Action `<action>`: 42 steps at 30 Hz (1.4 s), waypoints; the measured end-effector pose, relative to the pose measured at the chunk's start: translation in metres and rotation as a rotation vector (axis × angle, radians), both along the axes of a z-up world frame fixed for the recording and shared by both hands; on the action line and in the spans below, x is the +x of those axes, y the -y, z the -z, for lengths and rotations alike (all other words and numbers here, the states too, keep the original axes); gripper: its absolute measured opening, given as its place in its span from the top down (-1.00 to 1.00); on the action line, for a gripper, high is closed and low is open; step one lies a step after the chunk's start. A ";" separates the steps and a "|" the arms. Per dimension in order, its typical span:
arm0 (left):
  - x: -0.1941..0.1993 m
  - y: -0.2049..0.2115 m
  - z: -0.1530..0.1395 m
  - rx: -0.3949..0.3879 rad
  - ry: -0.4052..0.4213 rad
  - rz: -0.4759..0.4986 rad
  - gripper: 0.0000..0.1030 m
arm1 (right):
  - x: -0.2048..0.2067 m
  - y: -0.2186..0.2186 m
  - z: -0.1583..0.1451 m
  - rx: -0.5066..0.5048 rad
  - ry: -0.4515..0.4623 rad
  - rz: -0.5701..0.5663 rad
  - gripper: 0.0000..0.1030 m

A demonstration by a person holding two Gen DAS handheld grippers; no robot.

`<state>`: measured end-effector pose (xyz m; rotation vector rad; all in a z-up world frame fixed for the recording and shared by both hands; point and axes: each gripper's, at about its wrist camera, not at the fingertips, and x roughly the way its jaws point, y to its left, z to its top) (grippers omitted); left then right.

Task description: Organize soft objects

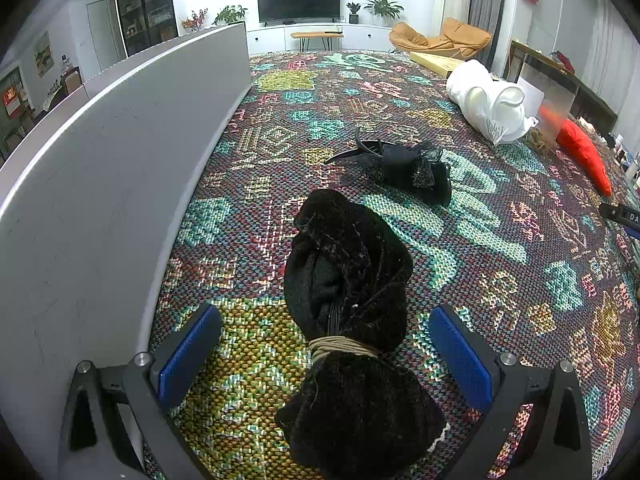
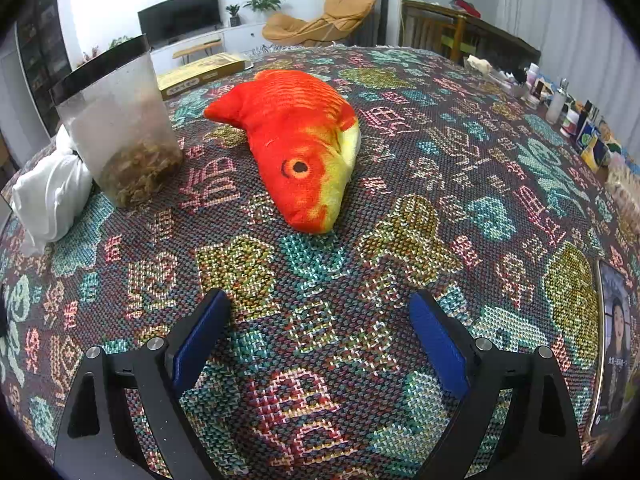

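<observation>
Patterned woven cloth covers the desk from edge to edge; a living room with a television lies behind it. Along the left side of the desk stands a grey panel, upright. A red-orange plush fish lies flat on the cloth, ahead of the right gripper and well clear of it; that gripper's blue-padded fingers are spread apart with nothing between them. Beside the fish on its left stands a clear container with brown material in the bottom, and a white bag rests against the container's far side. The left gripper is likewise spread wide; a black velvet bow (tied at its middle with a tan band) lies on the cloth between the fingers, touching neither pad. Farther ahead lies a smaller black bow hair clip, apart from the velvet bow.
</observation>
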<state>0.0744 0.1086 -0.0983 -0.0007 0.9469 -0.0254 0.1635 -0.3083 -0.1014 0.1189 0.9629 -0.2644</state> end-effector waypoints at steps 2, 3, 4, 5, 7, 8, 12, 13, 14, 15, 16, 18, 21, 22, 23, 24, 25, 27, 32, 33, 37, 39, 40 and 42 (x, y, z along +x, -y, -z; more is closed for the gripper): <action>0.000 0.000 0.000 0.000 0.000 0.000 -1.00 | 0.000 0.000 0.000 0.000 0.000 0.000 -0.81; 0.000 0.000 0.000 0.000 0.000 0.000 -1.00 | 0.000 0.000 0.000 0.000 0.000 0.000 -0.81; 0.000 0.000 0.000 0.000 0.000 0.000 -1.00 | 0.000 0.000 0.000 0.000 0.000 0.000 -0.81; 0.000 0.000 0.000 0.000 0.000 0.000 -1.00 | 0.000 0.000 0.000 0.000 0.000 0.000 -0.81; 0.000 0.000 0.000 0.000 0.000 0.000 -1.00 | 0.000 0.000 0.000 0.000 0.000 0.000 -0.81; 0.000 0.000 0.000 0.000 0.000 0.000 -1.00 | 0.000 0.000 0.000 0.000 0.000 0.000 -0.81; 0.000 0.000 0.000 0.000 0.001 0.000 -1.00 | 0.000 0.000 0.000 0.000 0.000 0.000 -0.81; 0.000 0.000 0.000 0.000 0.001 0.000 -1.00 | 0.000 0.000 0.000 0.000 0.000 0.001 -0.81; 0.000 0.000 0.000 0.000 0.001 0.000 -1.00 | 0.000 0.000 0.000 0.000 0.000 0.000 -0.81; 0.000 0.000 0.000 0.000 0.001 0.000 -1.00 | 0.000 0.000 0.000 0.000 0.000 0.001 -0.81; 0.000 0.000 0.000 0.000 0.001 0.000 -1.00 | 0.000 0.000 0.000 0.000 0.000 0.001 -0.82; 0.000 0.000 0.000 0.000 0.001 0.000 -1.00 | 0.000 0.000 0.000 0.000 0.000 0.001 -0.82; 0.000 0.000 0.000 0.001 -0.002 0.001 -1.00 | 0.000 0.000 0.000 0.000 0.000 0.001 -0.82; 0.000 0.000 0.000 0.000 -0.008 0.006 -1.00 | 0.000 0.000 0.000 0.000 0.000 0.001 -0.82; 0.001 0.000 -0.001 -0.004 -0.022 0.017 -1.00 | 0.000 0.000 0.000 0.001 0.000 0.001 -0.82; 0.003 -0.002 -0.003 -0.019 -0.045 0.031 -1.00 | 0.000 0.000 0.000 0.001 0.000 0.001 -0.82; 0.003 -0.005 -0.007 -0.070 -0.065 0.051 -1.00 | 0.000 0.000 0.000 0.000 -0.001 0.001 -0.82; -0.002 -0.012 -0.015 -0.177 -0.083 0.084 -1.00 | 0.000 -0.001 0.000 0.002 0.000 0.001 -0.83; -0.010 0.004 -0.025 -0.121 -0.111 0.152 -1.00 | 0.006 0.008 -0.002 0.058 -0.034 -0.076 -0.84; -0.009 0.009 -0.024 -0.088 -0.116 0.169 -1.00 | 0.012 0.020 -0.009 0.119 -0.046 -0.094 -0.80; 0.001 0.026 -0.011 0.016 -0.154 0.167 -0.93 | 0.041 0.062 -0.059 0.250 0.039 -0.023 -0.80; 0.004 0.029 -0.008 0.022 -0.150 0.159 -0.85 | 0.075 0.058 -0.077 0.242 0.016 -0.091 -0.81; 0.005 0.030 -0.008 0.021 -0.151 0.157 -0.82 | 0.089 0.053 -0.079 0.238 -0.013 -0.123 -0.80; 0.004 0.030 -0.010 0.011 -0.142 0.163 -0.51 | 0.121 0.035 -0.072 0.159 -0.089 -0.191 -0.78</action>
